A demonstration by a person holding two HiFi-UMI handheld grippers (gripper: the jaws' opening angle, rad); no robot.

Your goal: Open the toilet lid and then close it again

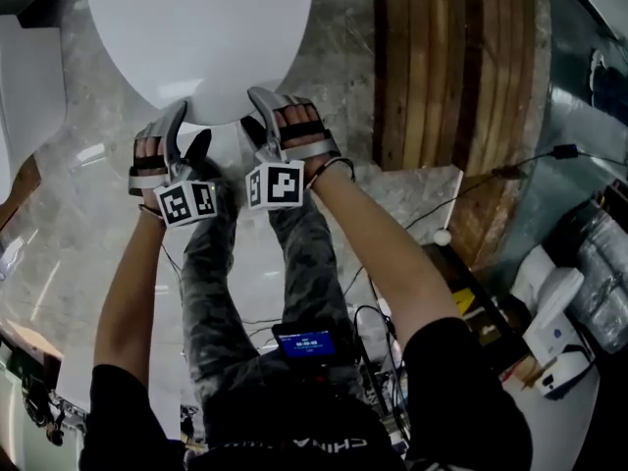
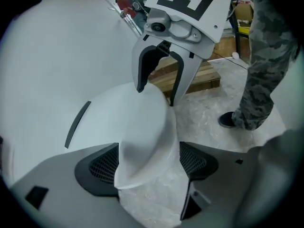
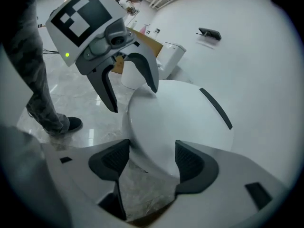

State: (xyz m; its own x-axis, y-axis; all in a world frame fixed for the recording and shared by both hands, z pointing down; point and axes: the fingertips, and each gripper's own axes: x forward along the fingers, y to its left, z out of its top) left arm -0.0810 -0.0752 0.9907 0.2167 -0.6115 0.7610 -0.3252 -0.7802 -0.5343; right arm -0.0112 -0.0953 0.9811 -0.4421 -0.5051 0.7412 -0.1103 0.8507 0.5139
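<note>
The white toilet lid (image 1: 196, 37) lies flat and closed over the bowl, at the top of the head view. Both grippers sit side by side at its front edge. My left gripper (image 1: 188, 135) is open, and the lid's front rim (image 2: 137, 127) lies between its jaws with a gap on the right side. My right gripper (image 1: 260, 116) is open too, its jaws straddling the rim (image 3: 166, 127) without pressing on it. Each gripper view also shows the other gripper: the right gripper (image 2: 155, 95) and the left gripper (image 3: 134, 99), fingers spread at the lid's edge.
The person's camouflage-trousered legs (image 1: 304, 253) stand just in front of the bowl on the marble floor (image 1: 69, 214). A wooden pallet (image 1: 451, 77) lies to the right. Cables (image 1: 491, 170) and white devices (image 1: 554, 327) crowd the lower right. Another white fixture (image 1: 15, 96) is at the left.
</note>
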